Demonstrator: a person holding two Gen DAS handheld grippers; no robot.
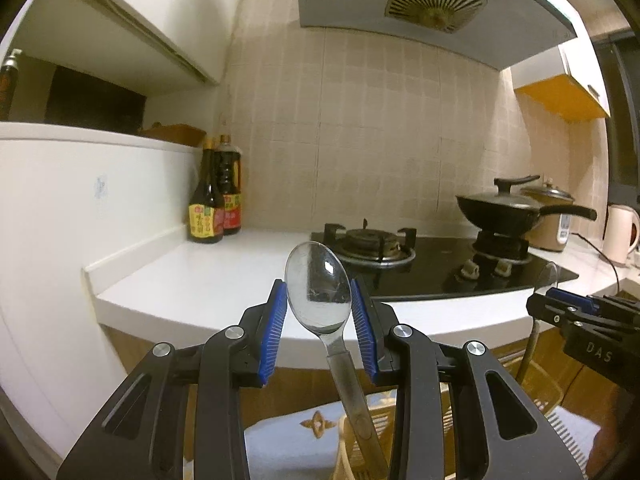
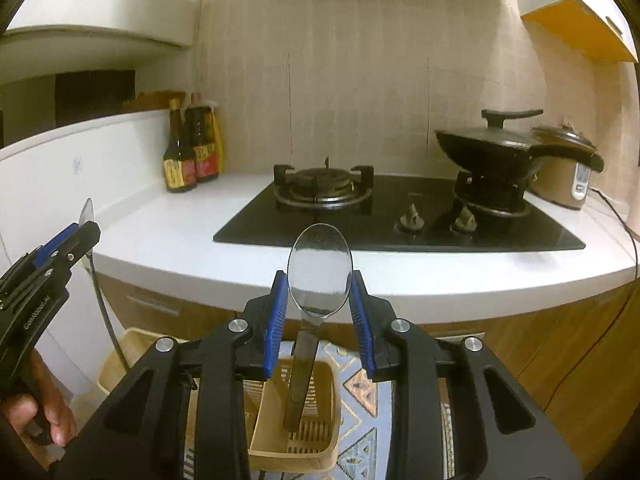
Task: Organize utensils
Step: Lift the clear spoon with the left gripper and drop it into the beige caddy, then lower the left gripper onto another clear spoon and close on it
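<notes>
Both grippers hold a spoon each, bowl up, in front of the kitchen surface.

Left gripper: fingers narrow, blue pads pressed on either side of the left spoon at its bowl. Handle hangs down and slightly to the right, over a beige slotted basket that's only partly visible below. In the right wrist view the same gripper shows at the left edge w/ a hand around its grip; spoon bowl pokes up above the tips.

Right gripper: fingers also narrow, closed on the right spoon at the lower part of the bowl. Its dark handle points down into the utensil basket, which sits on a patterned cloth; handle tip looks to be inside the basket, but whether it touches the bottom I can't tell.

Bkgd: black gas hob set in the surface, lidded wok on the right burner, rice cooker beyond it, two sauce bottles in the left corner by the tiled wall.
</notes>
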